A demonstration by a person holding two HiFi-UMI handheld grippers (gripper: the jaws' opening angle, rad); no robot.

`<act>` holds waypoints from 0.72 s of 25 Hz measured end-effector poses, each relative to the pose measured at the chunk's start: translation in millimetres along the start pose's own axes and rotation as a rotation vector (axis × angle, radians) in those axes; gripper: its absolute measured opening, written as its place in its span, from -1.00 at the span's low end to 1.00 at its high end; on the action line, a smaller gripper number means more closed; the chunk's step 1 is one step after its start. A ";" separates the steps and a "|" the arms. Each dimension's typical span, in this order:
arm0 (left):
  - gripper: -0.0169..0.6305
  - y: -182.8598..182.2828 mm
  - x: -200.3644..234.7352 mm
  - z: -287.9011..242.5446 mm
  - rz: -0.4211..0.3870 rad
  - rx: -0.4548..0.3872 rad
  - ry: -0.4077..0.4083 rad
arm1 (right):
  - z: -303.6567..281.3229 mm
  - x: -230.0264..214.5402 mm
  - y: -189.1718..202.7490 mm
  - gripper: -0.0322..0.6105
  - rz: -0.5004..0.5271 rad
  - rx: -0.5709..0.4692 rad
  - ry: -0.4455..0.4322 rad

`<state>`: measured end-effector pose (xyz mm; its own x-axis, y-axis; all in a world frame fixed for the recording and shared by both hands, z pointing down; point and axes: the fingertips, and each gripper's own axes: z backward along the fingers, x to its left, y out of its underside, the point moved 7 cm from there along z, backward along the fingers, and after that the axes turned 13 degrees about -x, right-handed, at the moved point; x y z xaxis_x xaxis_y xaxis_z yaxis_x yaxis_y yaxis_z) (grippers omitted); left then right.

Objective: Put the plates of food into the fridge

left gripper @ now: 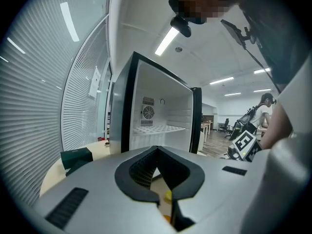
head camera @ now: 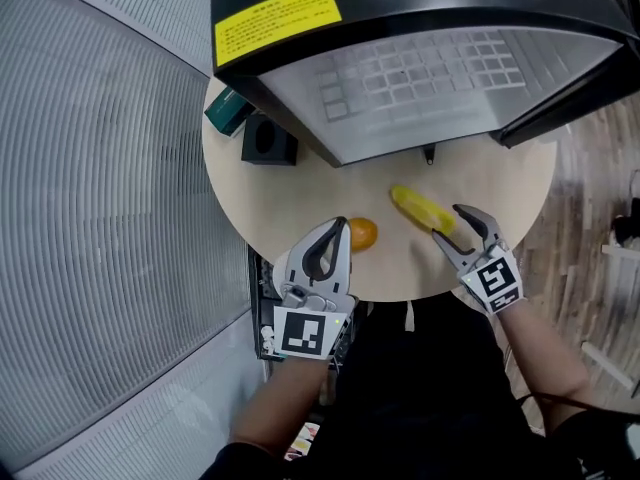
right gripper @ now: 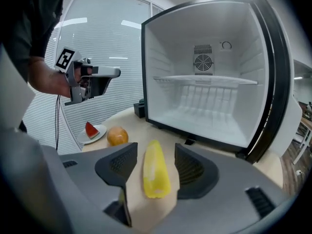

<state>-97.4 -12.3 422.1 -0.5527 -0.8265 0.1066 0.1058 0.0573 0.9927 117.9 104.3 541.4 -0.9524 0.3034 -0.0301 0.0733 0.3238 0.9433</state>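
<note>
Head view: the right gripper [head camera: 451, 222] has its fingers spread around a bare corn cob [head camera: 421, 208] on the surface [head camera: 300, 183], and the left gripper [head camera: 338, 228] is beside the orange [head camera: 363, 233]. Left gripper view: fingers pressed together, pinching nothing. Right gripper view: the plate [right gripper: 101, 131] with watermelon [right gripper: 91, 129] sits well aside. The fingers do not touch the cob, and an off-centre squeeze could roll it away.

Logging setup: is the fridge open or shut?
Open: the right gripper view looks straight into the fridge, showing its shelf and fan.

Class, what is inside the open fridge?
The fridge holds only a white shelf and a fan grille on its back wall; no food. Nothing covers the interior in the right gripper view.
</note>
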 end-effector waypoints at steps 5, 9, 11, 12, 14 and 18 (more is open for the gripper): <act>-0.93 8.2 -3.2 -11.7 0.000 0.011 -0.011 | -10.3 -1.4 22.1 -0.21 0.016 0.038 -0.027; -0.93 14.5 -3.2 -15.8 -0.007 0.027 -0.015 | -18.3 -3.2 36.9 -0.11 0.020 0.074 -0.046; -0.93 19.4 -2.9 -15.5 -0.001 0.041 -0.030 | -23.7 -1.2 44.4 0.04 0.016 0.102 -0.077; -0.93 21.1 -2.6 -15.4 -0.003 0.044 -0.035 | -26.4 0.1 47.8 0.07 0.016 0.116 -0.091; -0.93 23.0 -2.5 -15.1 -0.003 0.046 -0.046 | -32.0 1.0 53.5 0.08 0.020 0.141 -0.103; -0.93 26.4 -1.0 -12.1 0.006 0.064 -0.066 | -43.4 -1.4 57.5 0.08 0.056 0.154 -0.083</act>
<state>-84.1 -16.8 447.5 -0.6057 -0.7875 0.1139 0.0578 0.0992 0.9934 110.6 83.6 610.1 -0.9181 0.3961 -0.0122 0.1764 0.4360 0.8825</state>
